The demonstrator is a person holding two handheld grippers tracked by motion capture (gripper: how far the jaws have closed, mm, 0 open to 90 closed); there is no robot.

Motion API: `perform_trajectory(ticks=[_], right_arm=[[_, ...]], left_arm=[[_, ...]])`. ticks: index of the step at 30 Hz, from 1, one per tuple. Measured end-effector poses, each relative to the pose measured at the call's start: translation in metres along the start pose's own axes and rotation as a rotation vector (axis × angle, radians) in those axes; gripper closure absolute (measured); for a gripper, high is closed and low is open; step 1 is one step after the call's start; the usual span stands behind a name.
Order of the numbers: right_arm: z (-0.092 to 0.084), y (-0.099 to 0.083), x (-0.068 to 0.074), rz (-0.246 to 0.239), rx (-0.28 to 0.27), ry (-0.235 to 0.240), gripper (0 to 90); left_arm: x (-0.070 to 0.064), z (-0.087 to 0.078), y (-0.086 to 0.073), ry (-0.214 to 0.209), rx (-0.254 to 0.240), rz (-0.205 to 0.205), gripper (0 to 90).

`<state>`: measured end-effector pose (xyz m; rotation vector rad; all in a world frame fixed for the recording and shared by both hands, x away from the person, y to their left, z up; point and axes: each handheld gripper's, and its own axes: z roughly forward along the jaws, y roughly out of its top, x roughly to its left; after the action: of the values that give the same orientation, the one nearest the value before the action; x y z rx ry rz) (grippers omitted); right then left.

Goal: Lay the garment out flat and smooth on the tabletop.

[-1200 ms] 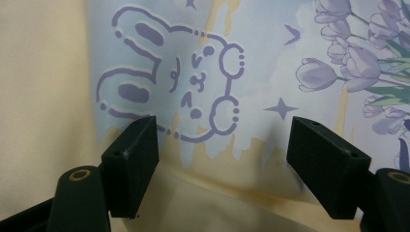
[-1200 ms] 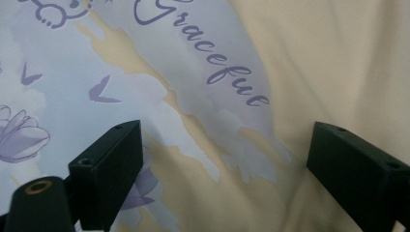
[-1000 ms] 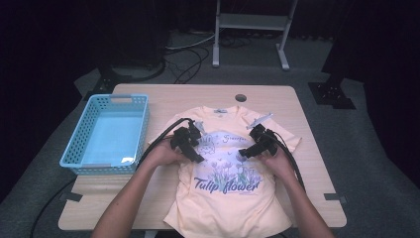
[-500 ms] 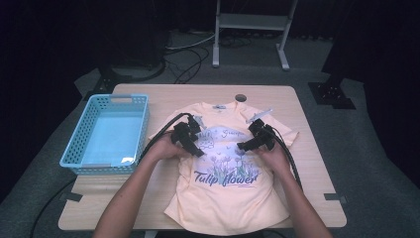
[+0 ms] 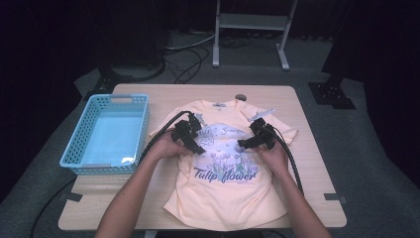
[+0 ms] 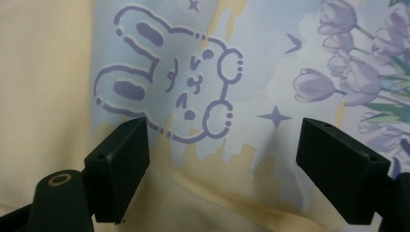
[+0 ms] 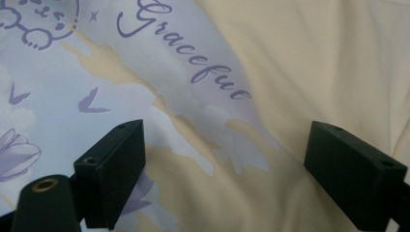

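A pale yellow T-shirt (image 5: pixel 225 173) with a tulip print lies flat, front up, on the wooden table (image 5: pixel 317 178). My left gripper (image 5: pixel 199 147) hovers low over the left chest, above the printed rabbit (image 6: pixel 169 92). Its jaws (image 6: pixel 222 145) have just been opening, and nothing is pinched between them; the fabric simply lies beneath. My right gripper (image 5: pixel 243 145) is over the right chest beside the word "Graceful" (image 7: pixel 193 53). Its jaws (image 7: pixel 225 150) are also wide apart, with flat cloth under them.
A light blue plastic basket (image 5: pixel 130 99) stands on the table's left side, with a cable running beside it. A round dark hole (image 5: pixel 240 97) sits in the table just beyond the collar. A metal stand (image 5: pixel 250 25) is on the floor behind the table.
Both grippers have shifted a little up the shirt toward the collar. The shirt lies as before.
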<state>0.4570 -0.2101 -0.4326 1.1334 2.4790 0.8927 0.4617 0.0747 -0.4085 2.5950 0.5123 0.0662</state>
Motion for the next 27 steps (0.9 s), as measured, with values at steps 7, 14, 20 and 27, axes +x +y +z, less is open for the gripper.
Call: perform_trajectory(ticks=[7, 14, 20, 27], right_arm=[[-0.019, -0.009, 0.0, 0.018, -0.003, 0.002, 13.7], [-0.04, -0.02, 0.004, 0.032, -0.019, 0.005, 13.6], [-0.054, -0.028, 0.008, 0.035, -0.03, 0.0, 13.5], [-0.067, -0.04, 0.011, 0.028, -0.055, -0.015, 13.5]], left_arm=[[-0.012, -0.017, -0.007, 0.033, -0.062, -0.037, 18.6], [-0.03, -0.028, -0.019, 0.069, -0.095, -0.045, 18.5], [-0.043, -0.036, -0.027, 0.087, -0.111, -0.055, 18.5], [-0.054, -0.04, -0.036, 0.104, -0.138, -0.067, 18.5]])
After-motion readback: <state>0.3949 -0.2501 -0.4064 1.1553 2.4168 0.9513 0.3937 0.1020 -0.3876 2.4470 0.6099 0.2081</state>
